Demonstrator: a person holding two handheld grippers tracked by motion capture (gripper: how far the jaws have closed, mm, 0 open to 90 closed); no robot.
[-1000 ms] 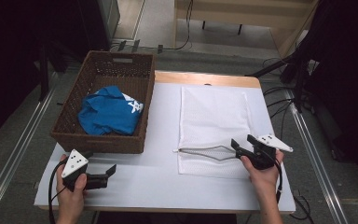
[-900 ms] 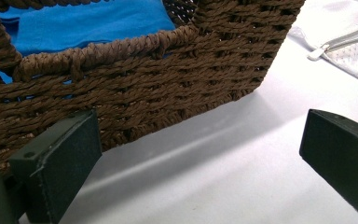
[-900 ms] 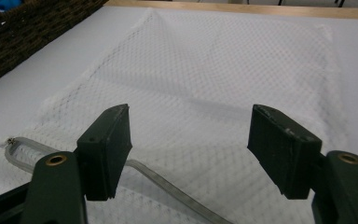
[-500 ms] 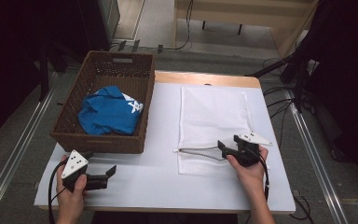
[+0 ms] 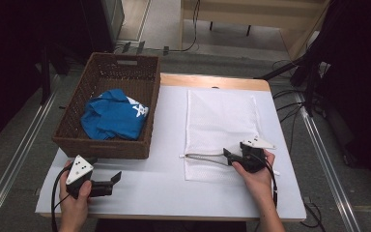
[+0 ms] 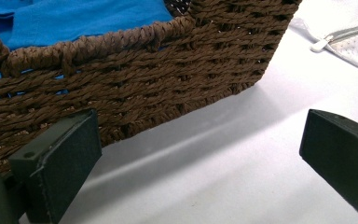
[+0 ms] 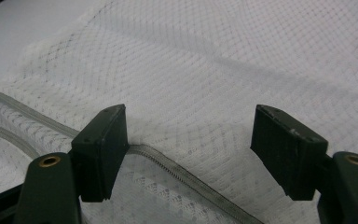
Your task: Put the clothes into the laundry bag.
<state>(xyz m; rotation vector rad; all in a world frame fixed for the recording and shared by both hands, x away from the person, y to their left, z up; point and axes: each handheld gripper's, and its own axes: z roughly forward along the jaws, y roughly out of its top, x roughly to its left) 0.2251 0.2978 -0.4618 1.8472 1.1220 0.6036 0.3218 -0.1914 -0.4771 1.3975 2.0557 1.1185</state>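
- White mesh laundry bag (image 5: pixel 220 126) lying flat on the right half of the desk (image 5: pixel 164 193), zipper (image 5: pixel 204 158) open along the near edge, mouth gaping a little.
- Right tongs (image 5: pixel 228 153) placed over the bag at the zipper's right end; jaws wide apart in the right gripper view, nothing between them yet, upper zipper tape (image 7: pixel 186 179) running past the left jaw.
- Step in hand, as judged: getting hold of the upper edge of the mouth, in order to lift it open.
- Next move probably calls for lowering onto the top layer alone, then closing on the tape, not on both layers.
- Left tongs (image 5: pixel 116 178) resting near the front left corner, wide open, empty, pointing toward the wicker basket (image 5: pixel 72 137).
- Blue garment (image 5: pixel 112 116) inside the basket, well apart from the bag, likely to go in after.
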